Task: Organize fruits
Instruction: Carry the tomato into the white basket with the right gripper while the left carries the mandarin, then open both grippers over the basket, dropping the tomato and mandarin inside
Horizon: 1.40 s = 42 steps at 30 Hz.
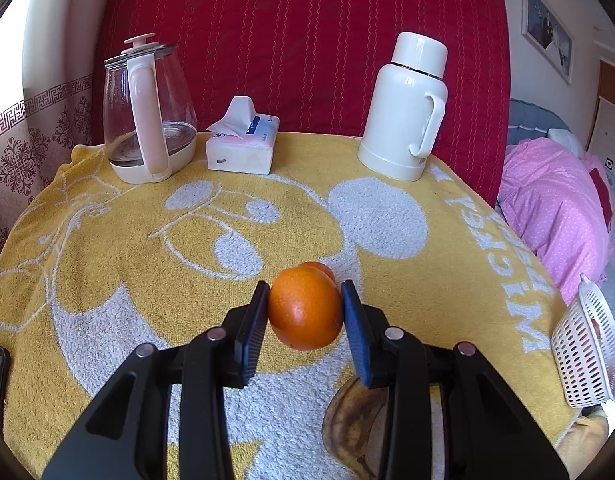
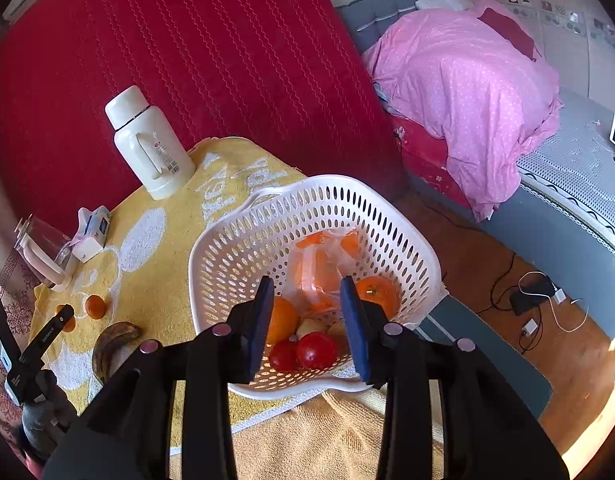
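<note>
My left gripper (image 1: 305, 308) is shut on an orange (image 1: 305, 312), held just above the yellow towel (image 1: 147, 280). A second orange (image 1: 321, 269) lies right behind it. A dark, overripe banana (image 1: 347, 428) lies under the right finger. In the right wrist view my right gripper (image 2: 307, 320) hangs open above the white perforated basket (image 2: 235, 232), with nothing between its pads. The basket holds oranges (image 2: 377, 292), two red fruits (image 2: 317, 350) and a clear plastic bag (image 2: 319, 272). The loose orange (image 2: 95, 306) and banana (image 2: 115, 344) lie left of the basket.
A glass kettle (image 1: 147, 120), a tissue box (image 1: 241, 144) and a white thermos (image 1: 407, 108) stand along the towel's far edge against a red backrest. The basket (image 1: 583, 352) sits at the table's right edge. Beyond are a pink quilt (image 2: 467, 92) and floor cables (image 2: 535, 292).
</note>
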Tool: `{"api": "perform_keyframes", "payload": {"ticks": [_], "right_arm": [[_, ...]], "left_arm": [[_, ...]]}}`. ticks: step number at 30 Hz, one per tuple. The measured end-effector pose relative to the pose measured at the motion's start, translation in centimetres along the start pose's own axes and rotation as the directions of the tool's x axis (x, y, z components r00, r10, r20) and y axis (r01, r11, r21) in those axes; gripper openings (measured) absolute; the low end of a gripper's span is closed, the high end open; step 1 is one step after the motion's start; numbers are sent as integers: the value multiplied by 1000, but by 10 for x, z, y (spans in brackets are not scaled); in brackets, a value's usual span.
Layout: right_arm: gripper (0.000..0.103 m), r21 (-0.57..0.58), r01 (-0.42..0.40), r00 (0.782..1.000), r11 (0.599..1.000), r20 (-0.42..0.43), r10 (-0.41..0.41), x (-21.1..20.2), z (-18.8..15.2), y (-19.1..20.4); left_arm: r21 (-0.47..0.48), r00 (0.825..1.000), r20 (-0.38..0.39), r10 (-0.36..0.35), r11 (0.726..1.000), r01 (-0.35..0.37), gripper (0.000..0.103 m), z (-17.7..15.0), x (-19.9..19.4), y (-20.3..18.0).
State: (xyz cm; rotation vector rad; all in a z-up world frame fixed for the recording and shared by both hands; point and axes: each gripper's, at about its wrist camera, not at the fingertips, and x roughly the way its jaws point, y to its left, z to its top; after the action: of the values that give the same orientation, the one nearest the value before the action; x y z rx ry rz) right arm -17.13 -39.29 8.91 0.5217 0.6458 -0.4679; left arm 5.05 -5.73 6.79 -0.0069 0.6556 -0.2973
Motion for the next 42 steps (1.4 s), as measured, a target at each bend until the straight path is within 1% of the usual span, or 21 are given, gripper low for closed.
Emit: {"api": "perform_keyframes", "payload": {"ticks": [1, 4, 8, 14, 20, 26, 31, 37, 42], "right_arm": [[42, -5, 8, 1000, 1000, 6, -7, -1, -1, 0], [42, -43, 32, 999, 999, 26, -31, -3, -6, 3], [42, -81, 38, 999, 996, 34, -36, -3, -12, 9], [43, -102, 16, 999, 995, 36, -13, -1, -19, 14], [43, -109, -7, 999, 994, 37, 11, 0, -26, 12], [44, -98, -27, 998, 995, 53, 32, -5, -28, 2], [44, -81, -24, 997, 996, 68, 29, -9, -28, -13], [44, -29, -12, 995, 1000, 94, 15, -16, -25, -40], [44, -17, -21, 994, 1000, 109, 23, -21, -22, -46]], "left_arm": [[8, 1000, 3, 1, 1000, -1, 37, 0, -1, -2], [32, 1000, 4, -16, 999, 15, 37, -1, -4, -10], [67, 999, 3, -35, 997, 35, 37, -4, -9, -22], [90, 997, -14, -82, 992, 83, 37, -3, -20, -42], [134, 989, -22, -144, 980, 146, 37, -2, -34, -80], [198, 974, -42, -221, 954, 225, 37, -2, -45, -128], [236, 959, -75, -275, 929, 285, 37, -4, -50, -165], [281, 943, -95, -319, 900, 332, 37, -5, -54, -204], [316, 929, -115, -353, 873, 371, 37, -7, -55, -235]]}}
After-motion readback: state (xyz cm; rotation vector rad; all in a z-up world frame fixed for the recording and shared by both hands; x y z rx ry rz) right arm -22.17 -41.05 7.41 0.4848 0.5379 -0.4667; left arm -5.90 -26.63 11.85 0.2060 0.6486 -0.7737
